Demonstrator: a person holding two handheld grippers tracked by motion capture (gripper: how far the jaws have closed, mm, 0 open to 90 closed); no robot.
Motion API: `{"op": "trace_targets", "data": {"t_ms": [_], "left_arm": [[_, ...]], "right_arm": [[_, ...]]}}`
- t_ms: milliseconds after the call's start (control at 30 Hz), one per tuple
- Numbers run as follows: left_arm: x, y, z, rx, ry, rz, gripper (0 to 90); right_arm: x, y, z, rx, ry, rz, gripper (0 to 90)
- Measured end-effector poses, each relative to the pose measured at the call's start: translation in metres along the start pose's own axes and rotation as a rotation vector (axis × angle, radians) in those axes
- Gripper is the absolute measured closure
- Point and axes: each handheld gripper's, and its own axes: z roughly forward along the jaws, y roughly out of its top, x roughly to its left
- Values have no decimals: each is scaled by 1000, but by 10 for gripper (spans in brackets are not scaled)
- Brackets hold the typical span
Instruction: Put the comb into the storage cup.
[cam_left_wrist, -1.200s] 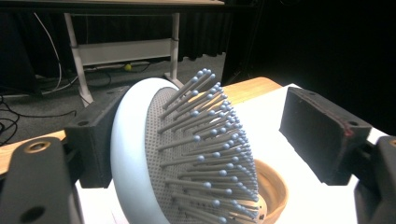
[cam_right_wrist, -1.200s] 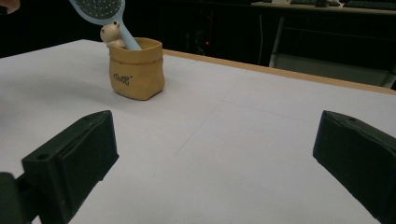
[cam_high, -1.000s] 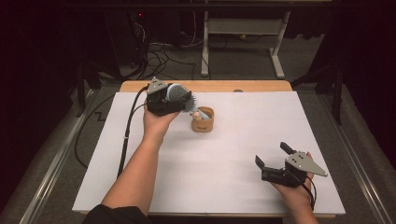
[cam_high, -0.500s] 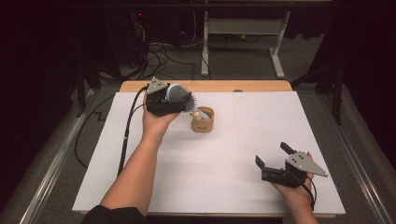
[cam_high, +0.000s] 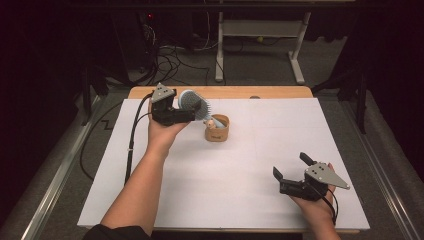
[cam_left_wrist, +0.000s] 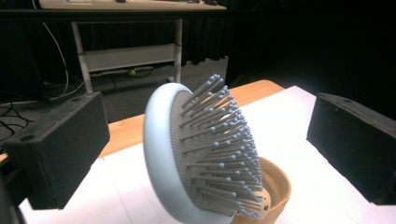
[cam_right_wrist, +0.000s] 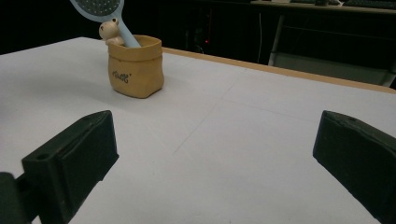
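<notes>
Right gripper view: hairbrush (cam_right_wrist: 97, 10) handle-down in holder (cam_right_wrist: 135, 67), head tilted left.

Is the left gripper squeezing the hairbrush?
No: the left gripper stands open, and both jaws are clear of the hairbrush, which leans in the tan pot.

1. High view: above the near edge, looking forward and down over the table (cam_high: 250, 200).
2. Left gripper view: very close on the brush (cam_left_wrist: 205, 154).
3. Right gripper view: low, farther off; both share the pot (cam_right_wrist: 135, 65).
</notes>
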Motion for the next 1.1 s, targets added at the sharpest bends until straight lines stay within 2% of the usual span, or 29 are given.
{"op": "trace_targets", "data": {"t_ms": [67, 200, 467, 733, 867, 933, 1100], "left_arm": [[1, -1, -3, -4, 2, -10, 0], [1, -6, -6, 2, 3, -5, 2], [6, -26, -15, -6, -10, -21, 5], [7, -51, -23, 4, -12, -13, 5], [8, -67, -28, 3, -34, -15, 5], [8, -74, -30, 10, -32, 3, 4], [10, -95, -41, 34, -42, -1, 0]], "right_arm": [[0, 0, 0, 1, -1, -2, 2], [1, 0, 0, -1, -2, -4, 2], [2, 0, 0, 1, -1, -8, 2], [3, 0, 0, 3, -2, -12, 2], [3, 0, 1, 4, -1, -14, 2], [3, 0, 1, 4, -1, -11, 2], [3, 0, 1, 8, 0, -11, 2]]}}
